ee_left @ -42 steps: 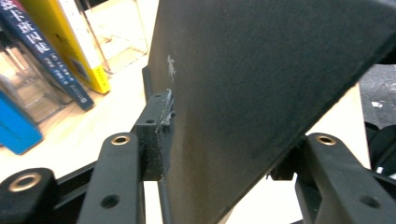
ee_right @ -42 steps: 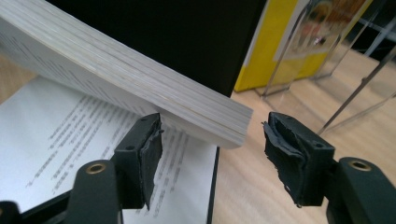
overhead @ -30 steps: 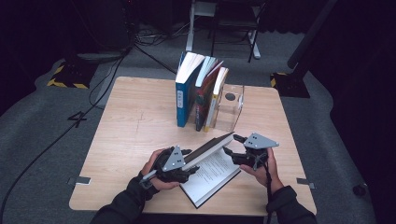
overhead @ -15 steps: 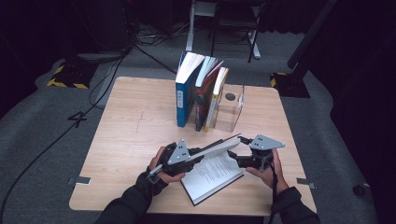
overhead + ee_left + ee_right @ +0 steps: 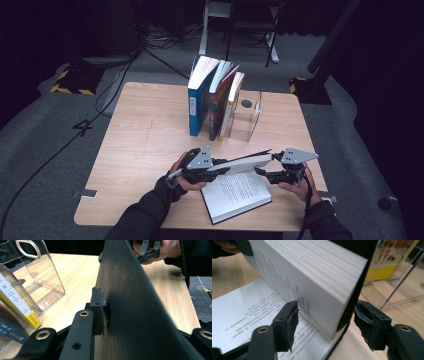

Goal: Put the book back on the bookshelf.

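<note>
Lowered since earlier: raised half of open book (image 5: pixel 235 192) near table's (image 5: pixel 145 135) front edge, left gripper (image 5: pixel 216 165) just closed on black cover, right gripper (image 5: pixel 260 171) straddling loosely, jaws just narrowing; light, floppy, best pinched near spine.

Open book (image 5: pixel 239 192): white pages with fine black print, page edges cream, cover black, matt and faintly scuffed. Table (image 5: pixel 145 135): pale wood, light grain running lengthwise. Left gripper (image 5: pixel 212 169) and right gripper (image 5: pixel 264 171): black bodies and black pads, brass-coloured screw rings, each topped with a grey three-cornered plate. Standing books: tall blue book (image 5: pixel 197 102) with white label on the spine; dark red book (image 5: pixel 218 106); yellow book (image 5: pixel 227 110) with white spine and black lettering. Clear stand (image 5: pixel 247 117): colourless, see-through, a dark round spot on it. Sleeves (image 5: pixel 150 217): black. Floor (image 5: pixel 45 150): grey carpet, a yellow-and-black striped block (image 5: pixel 72 82) at the far left.
</note>
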`<action>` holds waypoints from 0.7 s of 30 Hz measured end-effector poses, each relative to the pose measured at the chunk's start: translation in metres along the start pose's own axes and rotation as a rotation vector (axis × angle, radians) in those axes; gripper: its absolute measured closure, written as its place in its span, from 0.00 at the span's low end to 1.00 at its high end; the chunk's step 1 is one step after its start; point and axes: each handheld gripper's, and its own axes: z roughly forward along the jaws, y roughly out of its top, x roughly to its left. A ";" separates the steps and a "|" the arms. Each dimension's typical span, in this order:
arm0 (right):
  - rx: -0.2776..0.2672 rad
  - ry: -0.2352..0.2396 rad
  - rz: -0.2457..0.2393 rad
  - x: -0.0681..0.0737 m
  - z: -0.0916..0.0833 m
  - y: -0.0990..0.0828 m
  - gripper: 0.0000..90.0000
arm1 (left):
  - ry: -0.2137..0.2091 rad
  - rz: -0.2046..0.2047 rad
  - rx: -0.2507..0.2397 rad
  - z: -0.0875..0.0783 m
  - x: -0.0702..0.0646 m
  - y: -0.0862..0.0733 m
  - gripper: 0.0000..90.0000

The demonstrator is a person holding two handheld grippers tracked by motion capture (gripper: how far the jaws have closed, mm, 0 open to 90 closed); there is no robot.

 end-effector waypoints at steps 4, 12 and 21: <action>-0.005 -0.008 -0.024 0.002 0.001 0.004 0.44 | -0.020 -0.013 0.011 -0.004 0.003 -0.001 0.77; -0.004 -0.003 -0.069 0.010 -0.001 0.007 0.61 | 0.026 -0.015 0.057 -0.018 0.009 -0.002 0.66; -0.011 0.062 -0.146 0.027 0.001 0.015 0.75 | 0.059 -0.037 0.142 -0.037 0.024 -0.004 0.49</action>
